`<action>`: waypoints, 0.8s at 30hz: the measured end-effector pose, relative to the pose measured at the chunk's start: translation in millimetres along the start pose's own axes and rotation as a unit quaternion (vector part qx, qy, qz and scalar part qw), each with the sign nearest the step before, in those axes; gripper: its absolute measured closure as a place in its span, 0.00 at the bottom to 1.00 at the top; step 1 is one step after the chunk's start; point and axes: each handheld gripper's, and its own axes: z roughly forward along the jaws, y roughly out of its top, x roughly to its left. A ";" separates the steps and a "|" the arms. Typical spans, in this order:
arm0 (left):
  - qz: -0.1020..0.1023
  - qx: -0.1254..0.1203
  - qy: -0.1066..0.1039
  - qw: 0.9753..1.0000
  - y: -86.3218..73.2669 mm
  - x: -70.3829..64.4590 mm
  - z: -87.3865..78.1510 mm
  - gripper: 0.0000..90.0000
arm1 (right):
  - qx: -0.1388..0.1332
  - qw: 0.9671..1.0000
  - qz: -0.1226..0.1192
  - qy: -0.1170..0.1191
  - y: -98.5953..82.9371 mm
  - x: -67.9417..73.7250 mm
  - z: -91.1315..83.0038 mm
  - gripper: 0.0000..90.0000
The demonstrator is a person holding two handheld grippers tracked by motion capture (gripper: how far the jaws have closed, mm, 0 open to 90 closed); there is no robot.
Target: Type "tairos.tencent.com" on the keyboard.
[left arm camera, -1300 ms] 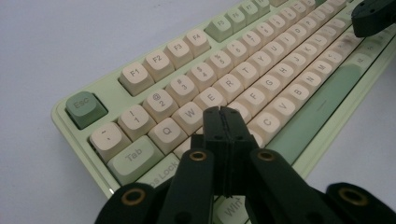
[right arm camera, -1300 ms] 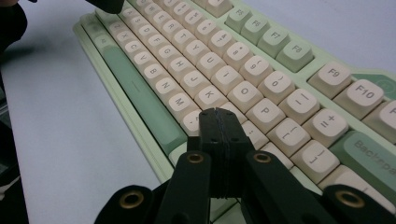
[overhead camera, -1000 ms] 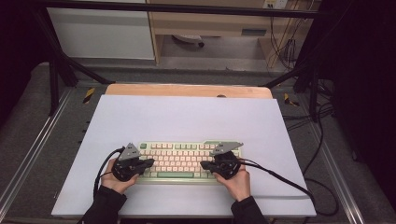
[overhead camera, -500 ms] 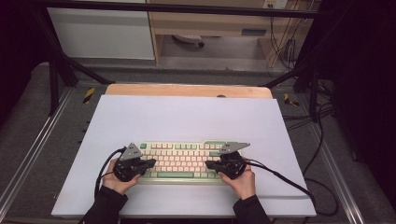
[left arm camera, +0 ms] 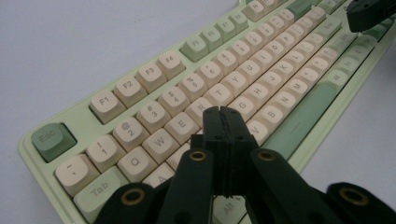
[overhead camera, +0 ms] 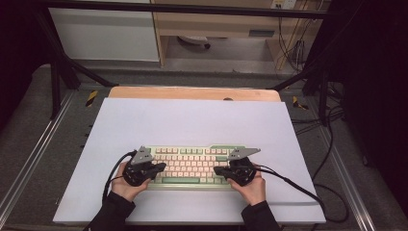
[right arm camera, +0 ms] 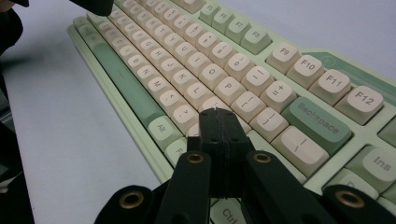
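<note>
seen from the high view: a pale green mechanical keyboard [overhead camera: 192, 166] with cream keycaps, lying flat and square near the front edge of the white tabletop [overhead camera: 192, 120], long side parallel to that edge. left tongs [overhead camera: 161, 166] over the keyboard's left end, held in the left hand [overhead camera: 126, 185]; right tongs [overhead camera: 217, 170] over the right end, held in the right hand [overhead camera: 251, 185]. black tips pointing inward toward each other, well apart, with the middle keys between them. a black cable trailing from each, the right one running off across the tabletop to the right.

in the left gripper view: left tongs [left arm camera: 224, 114] pressed together, nothing pinched between them, tips low over the letter rows, just beyond the e and r keys. cannot tell whether touching a keycap or just above. green esc key [left arm camera: 52, 140] at the near corner, f1 to f4 in a row behind it, green space bar [left arm camera: 303, 114] along the front edge. right tongs' black tip at the far upper right corner.

in the right gripper view: right tongs [right arm camera: 215, 113] likewise pressed together, holding nothing, tips low over the keys just right of l and below p; contact not clear. green backspace key [right arm camera: 316, 122] just to the right, f9 to f12 beyond it, space bar stretching away to the left.
</note>
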 end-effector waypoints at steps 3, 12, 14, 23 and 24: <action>0.001 0.001 0.000 1.000 2.2 -1.0 1.9 1.00 | 0.001 1.000 0.000 0.000 -0.3 0.4 -0.6 1.00; 0.001 0.002 0.000 1.000 9.7 -2.4 8.8 1.00 | 0.001 1.000 -0.003 0.000 -0.7 0.5 -1.1 1.00; 0.001 0.001 0.000 1.000 11.9 -2.6 10.4 1.00 | 0.002 1.000 -0.002 0.000 -0.8 0.5 -1.1 1.00; -0.001 0.003 0.001 1.000 20.1 -3.2 20.5 1.00 | 0.003 1.000 -0.003 0.000 -1.2 0.7 -0.5 1.00; -0.001 0.003 0.002 1.000 20.8 -3.2 21.5 1.00 | 0.002 1.000 -0.003 0.000 -1.2 0.8 -0.4 1.00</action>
